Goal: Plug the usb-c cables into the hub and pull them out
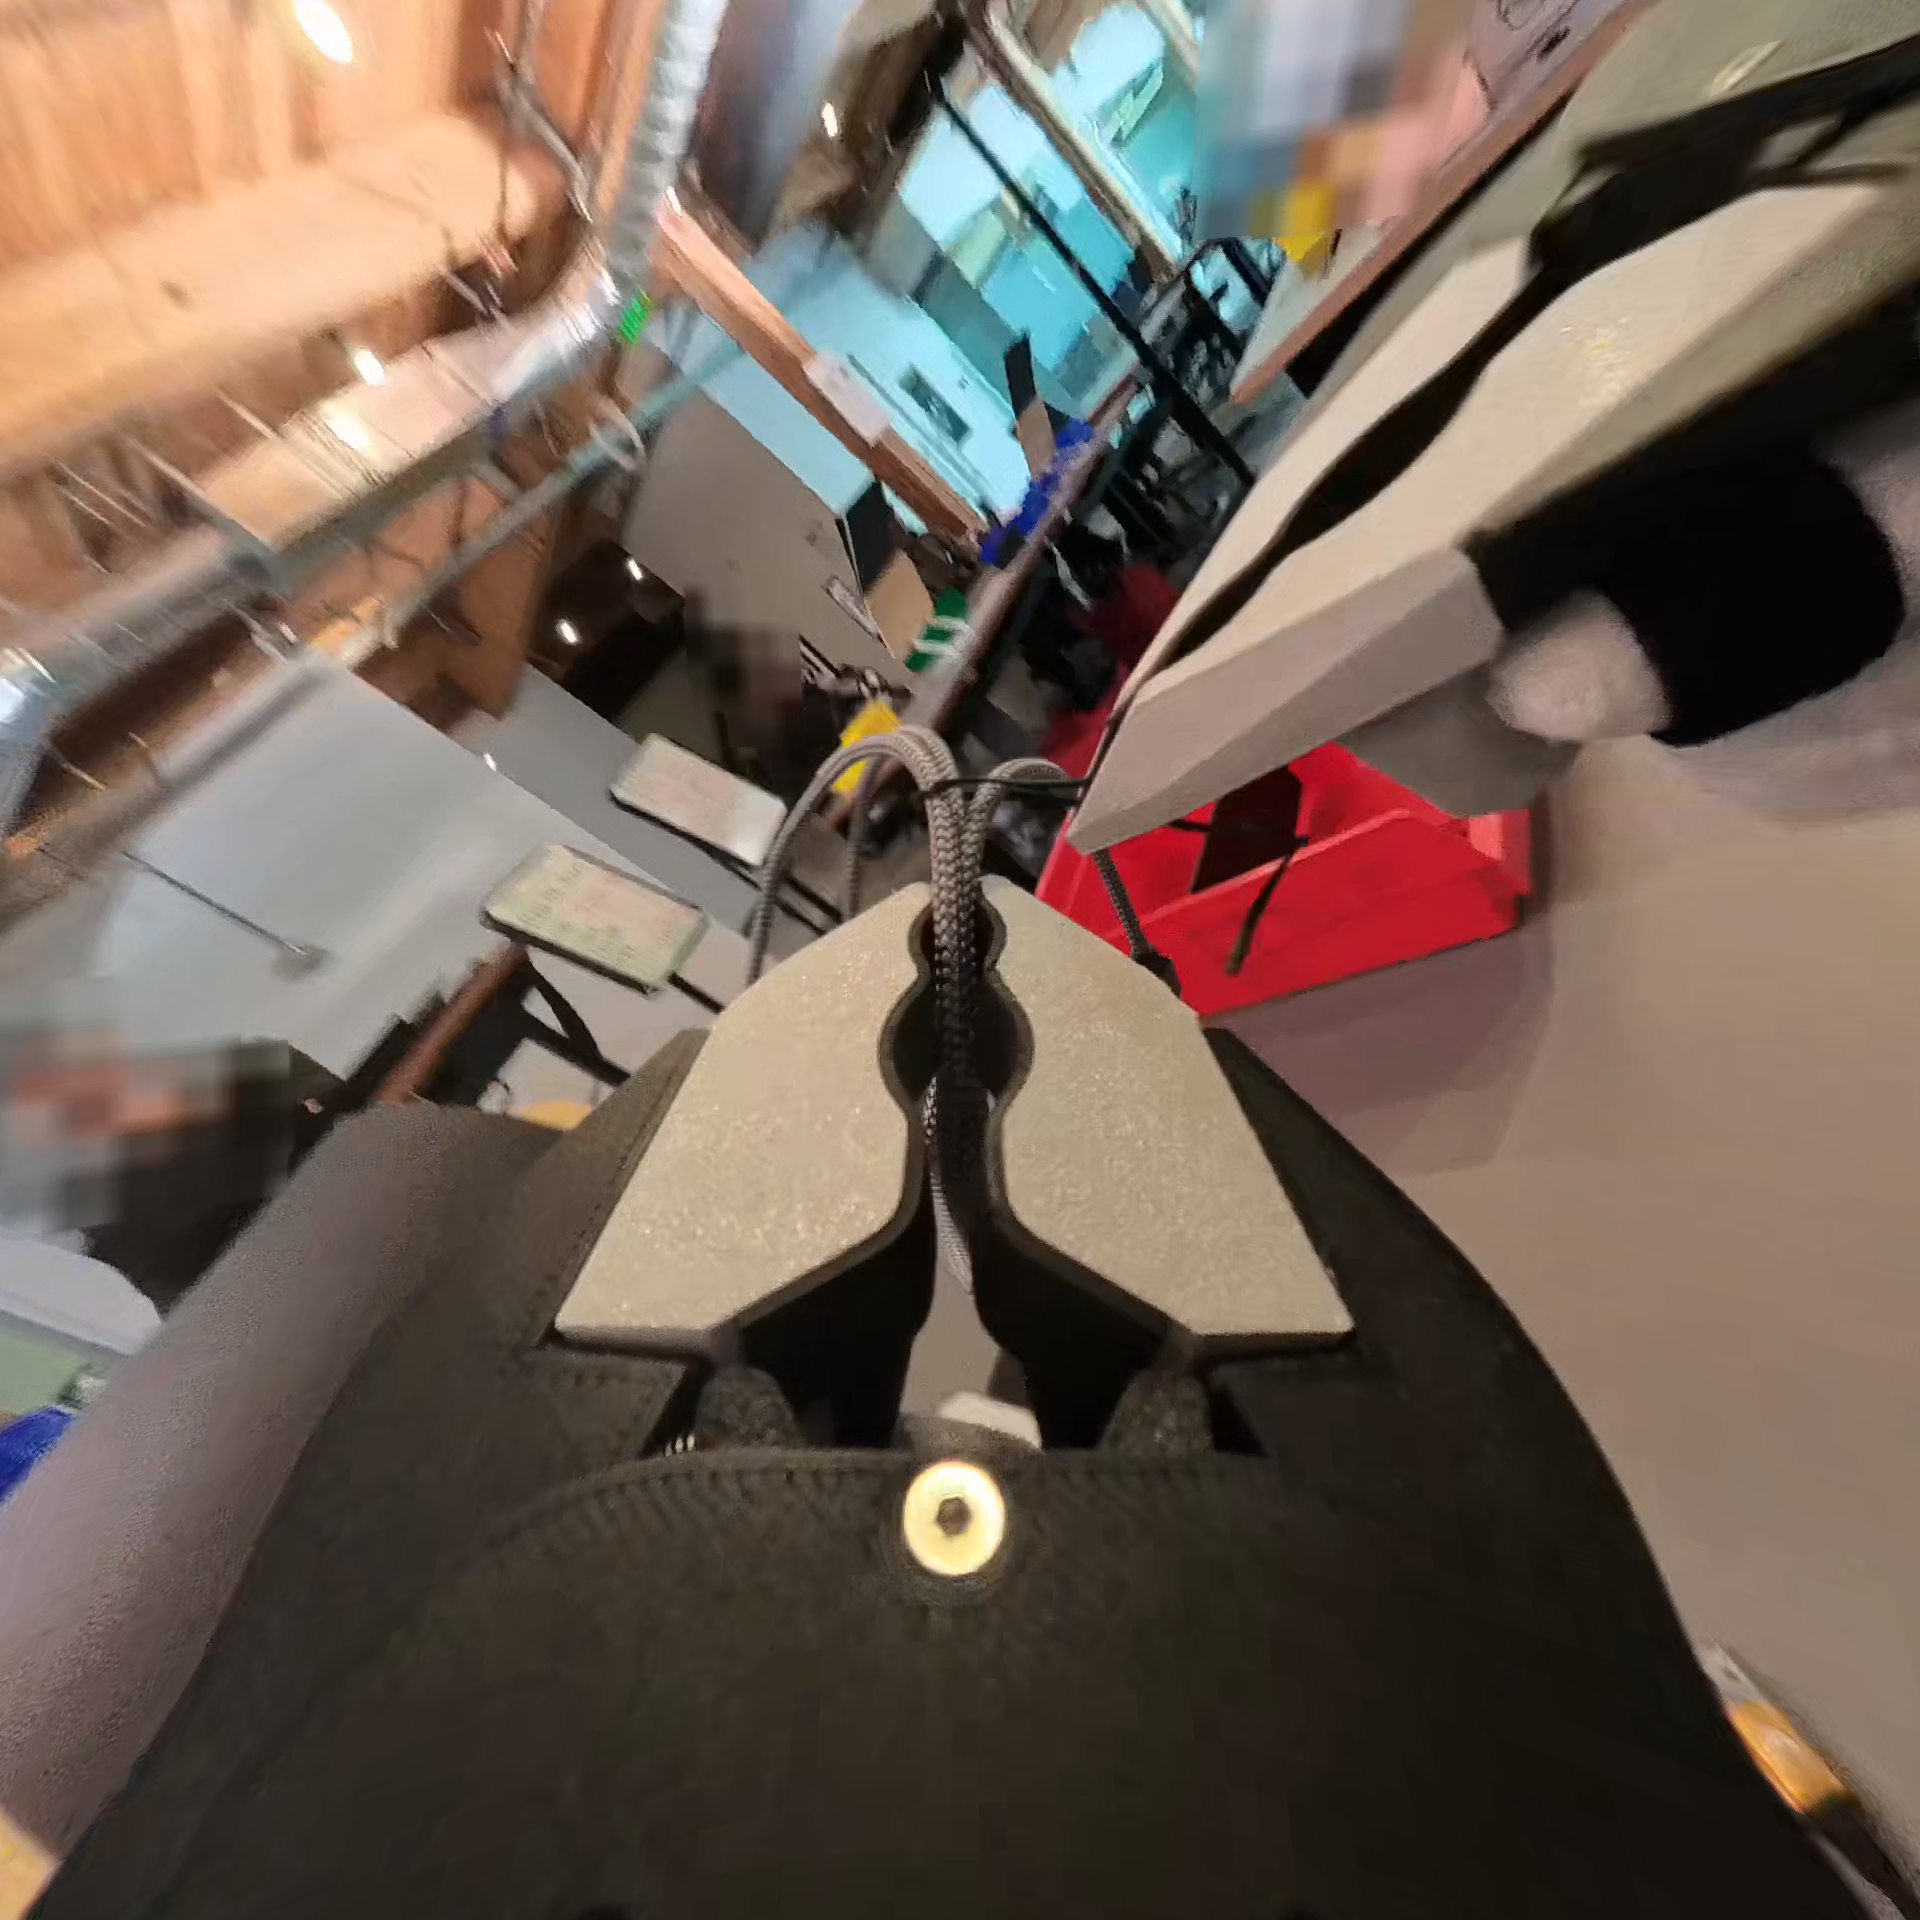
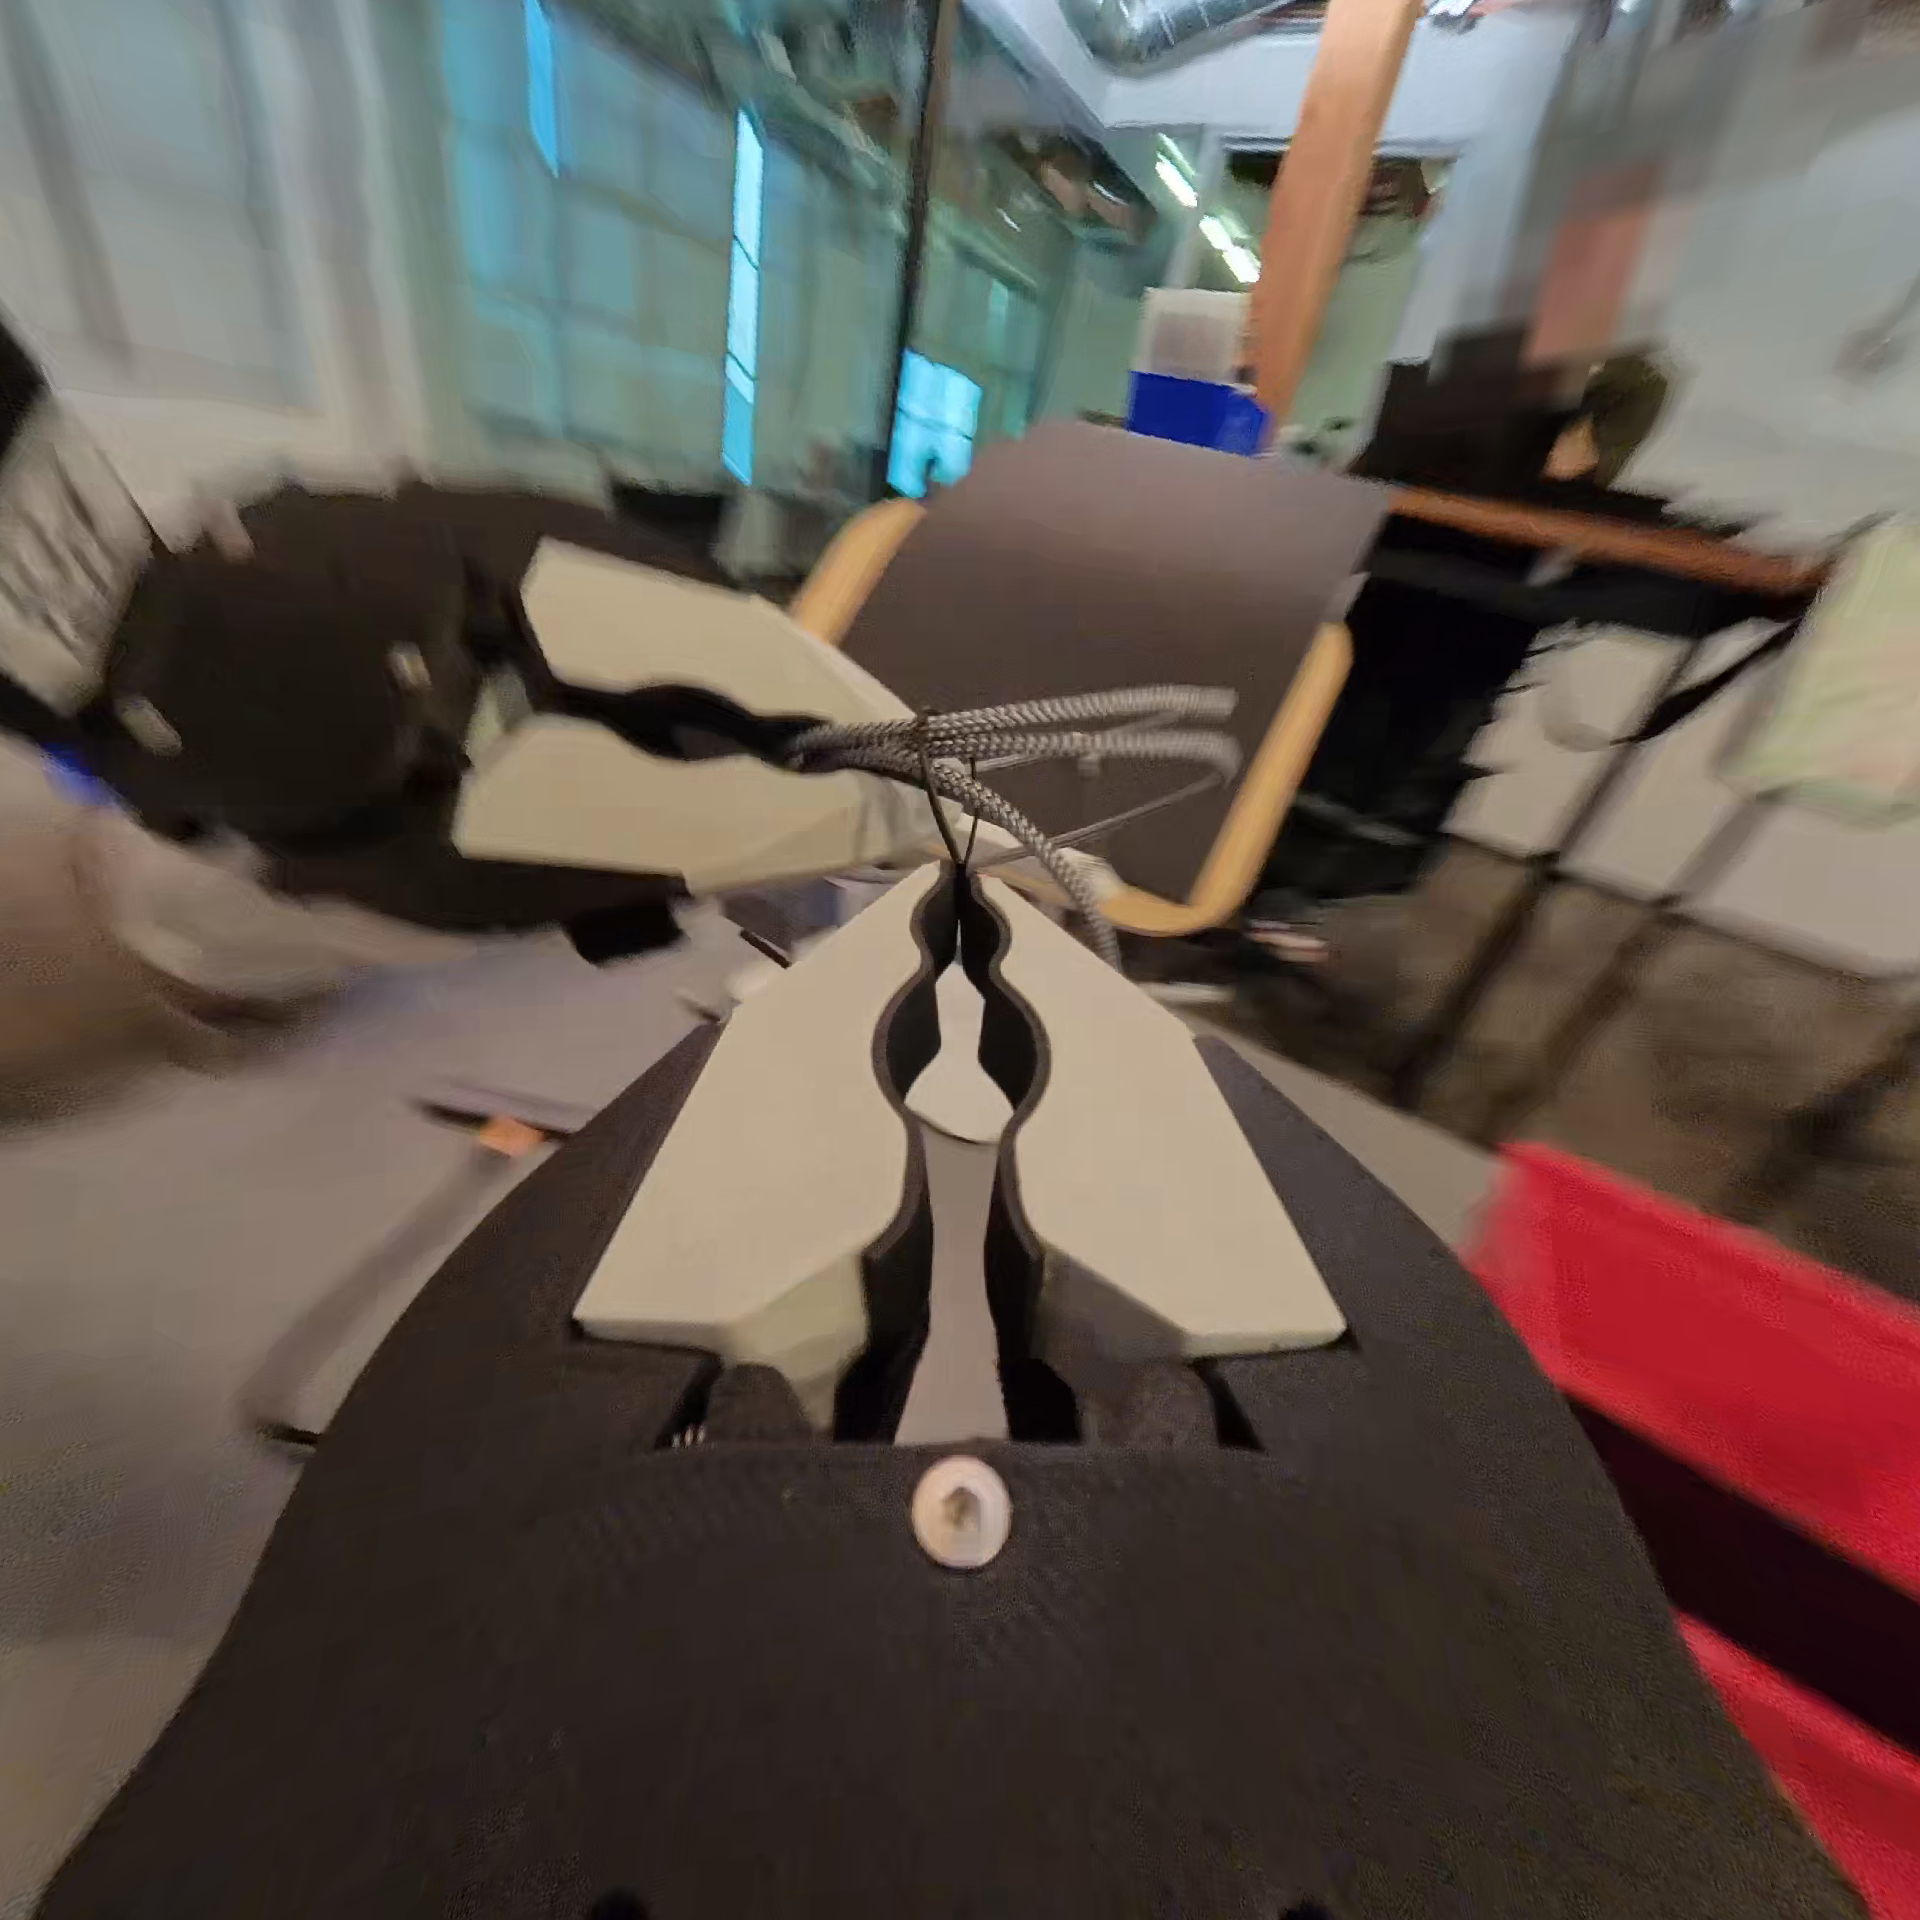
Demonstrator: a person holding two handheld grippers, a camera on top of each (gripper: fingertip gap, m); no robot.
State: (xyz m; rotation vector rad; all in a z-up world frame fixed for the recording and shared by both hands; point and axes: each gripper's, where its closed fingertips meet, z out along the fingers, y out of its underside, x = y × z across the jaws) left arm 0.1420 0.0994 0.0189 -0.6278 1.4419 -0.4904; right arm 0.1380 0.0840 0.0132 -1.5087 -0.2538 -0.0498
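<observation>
My left gripper [image 1: 956, 935] is clenched on a coiled bundle of braided cables [image 1: 954, 997], held up off the counter [image 1: 1558, 1195]. The strands run lengthwise through the slot between my fingers and loop out past the tips, where a thin black tie [image 1: 997, 781] cinches them together.

My right gripper [image 2: 956, 883] has its tips pinched on that tie [image 2: 951, 821], right at the bundle. From the right wrist view the cables [image 2: 1039, 727] lie straight ahead and just above my tips, their long axis running across my line of sight, with the left gripper [image 2: 862, 748] coming in from the left and gripping the same bundle.

So the tie sits between the two grippers, and the right one is the nearer to it. I judge the tie must come off before any plug is free to use; pulling it away from the bundle, against the left gripper's hold, looks the likely move.

A red bin [image 1: 1351, 894] stands on the counter beyond. The hub is not in view
</observation>
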